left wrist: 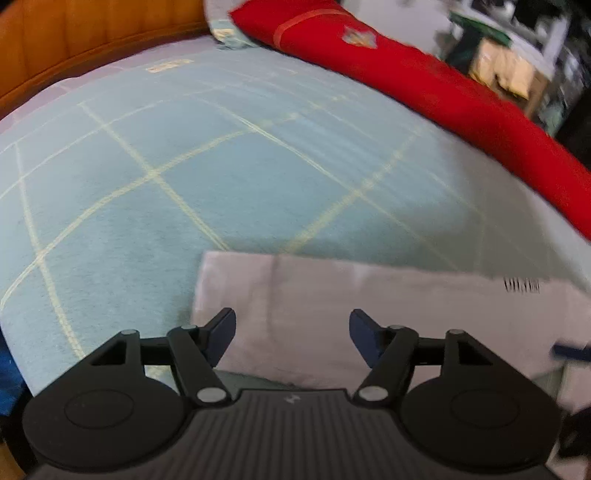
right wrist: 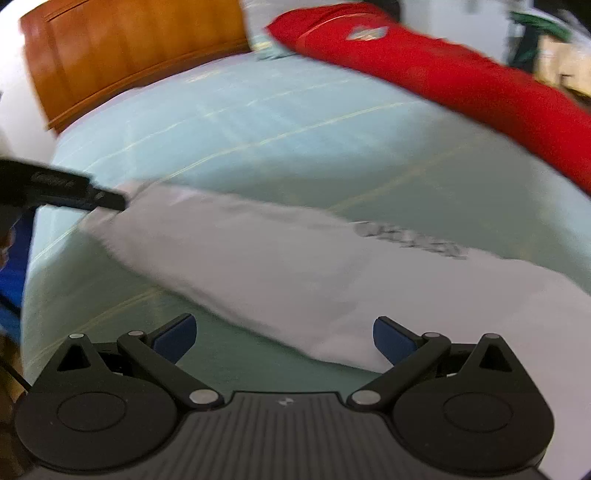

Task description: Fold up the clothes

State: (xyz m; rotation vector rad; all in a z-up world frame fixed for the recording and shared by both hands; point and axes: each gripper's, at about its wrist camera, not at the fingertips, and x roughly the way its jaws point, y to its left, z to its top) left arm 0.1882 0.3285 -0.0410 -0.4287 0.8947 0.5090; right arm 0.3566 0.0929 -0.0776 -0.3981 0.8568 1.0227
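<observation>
White garment (left wrist: pixel 332 317), folded into a flat oblong, lies on the bed (left wrist: pixel 184 177) near its front edge; a line of dark lettering (left wrist: pixel 521 286) shows toward its right end, blurred and unreadable; the fabric is smooth in the left wrist view and smeared by motion in the right wrist view. Going left to right across the bed: a wooden headboard (left wrist: pixel 74 40) stands along the far left edge; the cover is pale blue with a thin yellow grid; a pale pillow (left wrist: pixel 225 29) sits at the far edge, partly under a long red cloth (left wrist: pixel 424 92) that runs along the far right edge to the right corner; that cloth carries a small badge (left wrist: pixel 360 37) and an orange stripe. Left gripper (left wrist: pixel 291 334) hangs over the left end of the garment, its jaws standing wide with nothing between them; the blue pads (left wrist: pixel 221 334) are clear of the fabric as far as can be told. Right gripper (right wrist: pixel 284 338) hangs over the front edge of the garment, its jaws also wide and empty; one pad (right wrist: pixel 393 338) overlaps the white fabric in view, though contact cannot be told. In the right wrist view the dark tip of the left gripper (right wrist: pixel 107 199) appears at the garment's left end; whether it touches cannot be told.
</observation>
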